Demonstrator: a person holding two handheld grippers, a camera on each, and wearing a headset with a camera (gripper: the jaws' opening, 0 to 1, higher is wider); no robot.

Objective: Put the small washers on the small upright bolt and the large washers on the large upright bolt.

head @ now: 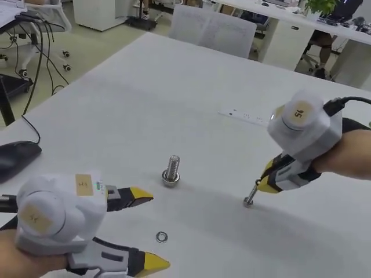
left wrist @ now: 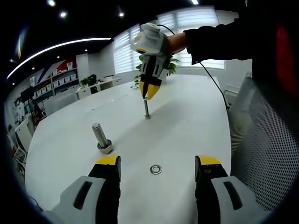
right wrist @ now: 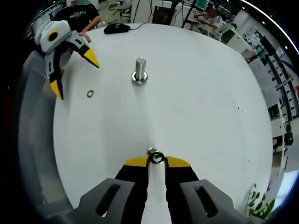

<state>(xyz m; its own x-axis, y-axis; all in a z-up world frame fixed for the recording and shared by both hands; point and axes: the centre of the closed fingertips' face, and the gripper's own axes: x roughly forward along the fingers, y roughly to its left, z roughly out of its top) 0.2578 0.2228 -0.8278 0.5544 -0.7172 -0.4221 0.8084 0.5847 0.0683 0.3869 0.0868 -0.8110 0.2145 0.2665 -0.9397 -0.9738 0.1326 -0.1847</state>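
The large upright bolt (head: 171,169) stands mid-table on a wide base, also seen in the left gripper view (left wrist: 101,137) and the right gripper view (right wrist: 139,70). The thin small bolt (head: 250,196) stands to its right. My right gripper (head: 265,184) is directly over the small bolt (left wrist: 146,109), shut on a small washer (right wrist: 157,157) held at the bolt's top. A loose washer (head: 162,236) lies flat on the table in front of my left gripper (head: 149,230), which is open. This loose washer (left wrist: 155,169) sits just ahead of the left jaws, untouched.
The white table (head: 174,104) stretches far behind the bolts. A black mouse (head: 14,157) with its cable lies at the left edge. A mesh chair (head: 211,29) stands at the far end, and a white strip (head: 243,116) lies flat beyond the small bolt.
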